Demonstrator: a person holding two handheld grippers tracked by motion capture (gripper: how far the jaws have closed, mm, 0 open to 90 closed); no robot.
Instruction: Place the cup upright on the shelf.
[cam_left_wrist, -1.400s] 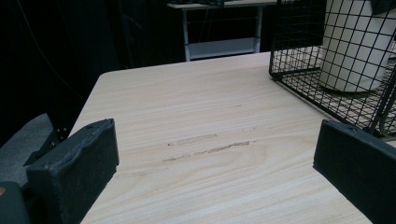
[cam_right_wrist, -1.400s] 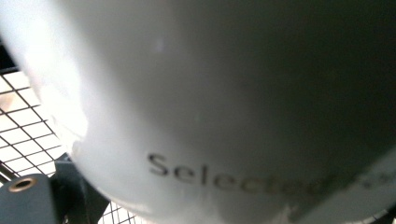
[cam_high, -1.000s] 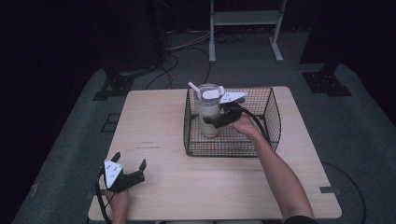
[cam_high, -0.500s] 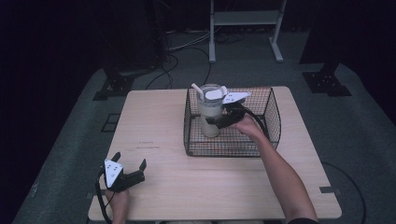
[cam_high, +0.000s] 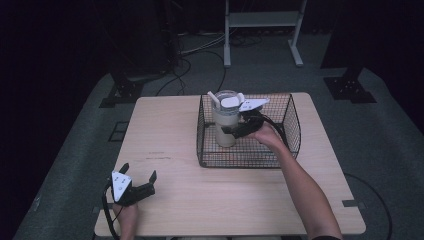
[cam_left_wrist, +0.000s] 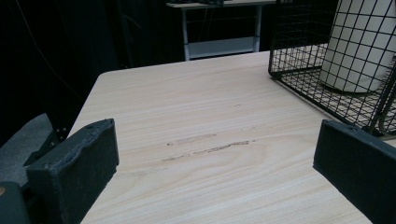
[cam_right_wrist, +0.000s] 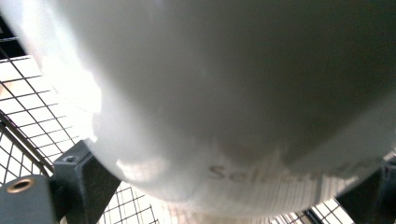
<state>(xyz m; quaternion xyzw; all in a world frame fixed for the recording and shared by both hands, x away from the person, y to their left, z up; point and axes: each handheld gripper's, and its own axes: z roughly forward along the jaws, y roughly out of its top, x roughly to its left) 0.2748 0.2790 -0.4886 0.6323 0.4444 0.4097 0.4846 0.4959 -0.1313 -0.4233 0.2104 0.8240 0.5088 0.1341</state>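
Observation:
A cream tumbler (cam_high: 224, 125) with a clear lid and a white straw stands upright inside the black wire basket (cam_high: 291, 120). My right gripper (cam_high: 231, 131) reaches into the basket from the right and is shut on the tumbler's lower body. In the right gripper view the tumbler (cam_right_wrist: 210, 93) sits close between the two jaws of the right gripper (cam_right_wrist: 224, 186). My left gripper (cam_high: 138, 171) rests open near the table's front left corner with nothing between its jaws. The left gripper view looks past that open left gripper (cam_left_wrist: 215, 154) to the basket (cam_left_wrist: 299, 46) and the tumbler (cam_left_wrist: 359, 46).
The wooden table (cam_high: 175, 130) has faint scuff marks (cam_left_wrist: 205, 147) left of the basket. Behind the table, cables (cam_high: 195, 55) and a white metal stand (cam_high: 262, 20) are on the grey floor.
The right gripper and the tumbler have shifted very slightly to the right inside the basket. The left gripper has stayed put.

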